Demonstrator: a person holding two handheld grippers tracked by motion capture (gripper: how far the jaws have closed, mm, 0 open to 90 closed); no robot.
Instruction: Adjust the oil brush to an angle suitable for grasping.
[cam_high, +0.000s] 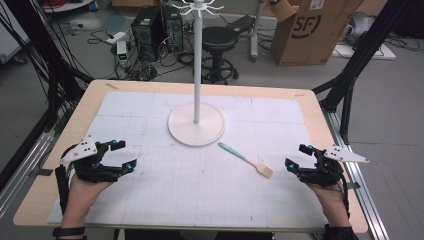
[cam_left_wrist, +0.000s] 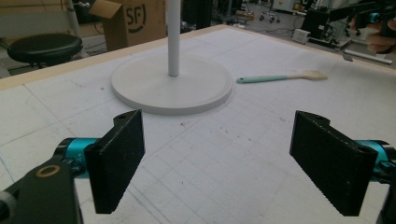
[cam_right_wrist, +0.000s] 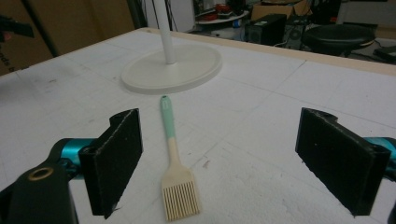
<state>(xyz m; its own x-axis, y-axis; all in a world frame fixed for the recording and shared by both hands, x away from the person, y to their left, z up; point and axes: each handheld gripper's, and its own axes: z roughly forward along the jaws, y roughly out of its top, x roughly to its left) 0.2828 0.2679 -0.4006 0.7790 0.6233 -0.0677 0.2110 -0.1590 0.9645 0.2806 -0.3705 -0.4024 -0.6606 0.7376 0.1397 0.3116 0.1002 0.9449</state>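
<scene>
The right gripper (cam_high: 296, 156), jaws apart, sits near the pastry brush (cam_right_wrist: 175, 171) lying flat beside the white stand's round base (cam_high: 196, 131); the left gripper (cam_high: 124, 154) is open too. The slim teal handle and pale, flat silicone bristles could skid on the foam mat (cam_high: 200, 190) if pinched off-centre.

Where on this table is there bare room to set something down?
Bare mat lies between the left gripper and the brush, along the near edge, and in both far corners beside the stand base. It is tighter between the base, the brush and the right gripper.
</scene>
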